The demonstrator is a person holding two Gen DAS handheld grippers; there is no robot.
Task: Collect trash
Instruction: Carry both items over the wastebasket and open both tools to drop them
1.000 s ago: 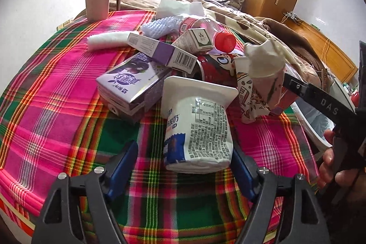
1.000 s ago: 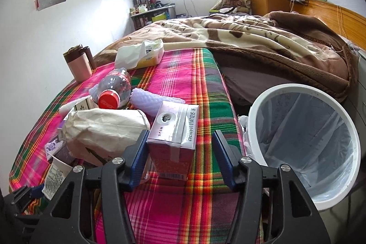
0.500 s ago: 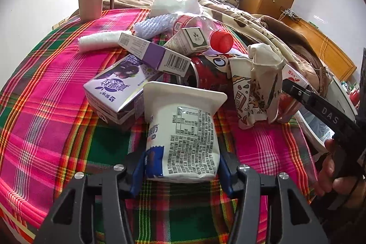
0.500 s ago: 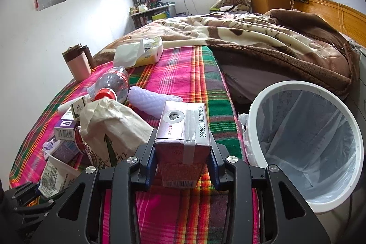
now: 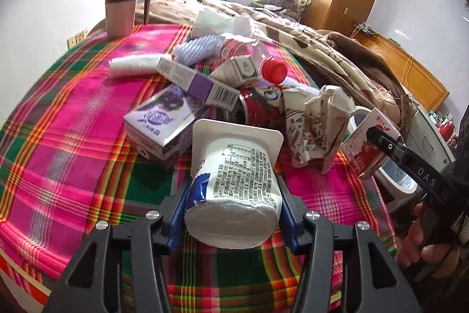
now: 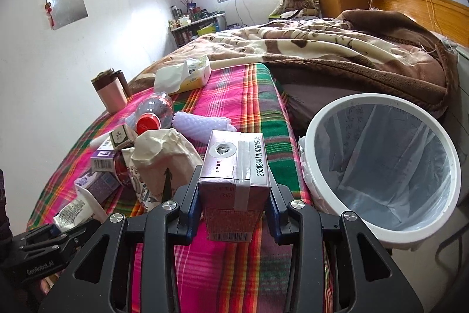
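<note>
While a heap of packaging waits on the pink-and-green plaid tablecloth (image 5: 73, 113), both hand-held grippers have a piece of trash in hand and the carry to the white round plastic bin lined with a clear bag (image 6: 381, 233) looks to be the next step. Nearest that bin, the right gripper (image 6: 234, 210) is clamped on a small maroon drink carton with a silver top (image 6: 234, 175), its blue pads pressed to the carton's two sides, the carton just short of the bin's rim. On the far side of the heap from the bin, the left gripper (image 5: 233, 207) is closed about halfway on a white plastic yoghurt cup with printed label (image 5: 234, 172), gripped by its body with the square rim pointing toward the pile. Between cup and bin lie a purple milk carton (image 5: 161, 122), a crumpled printed paper bag (image 5: 316, 119), a red can (image 5: 255, 101) and a clear bottle with a red cap (image 5: 272, 69); a pink mug with brown lid (image 5: 120, 12) stands well beyond them. Judging by the layout, the right hand need only swing over the bin's mouth and part its jaws, while the left must cross the whole heap without knocking the paper bag. A person's hand (image 5: 422, 236) on the right tool shows at the left camera's edge.
</note>
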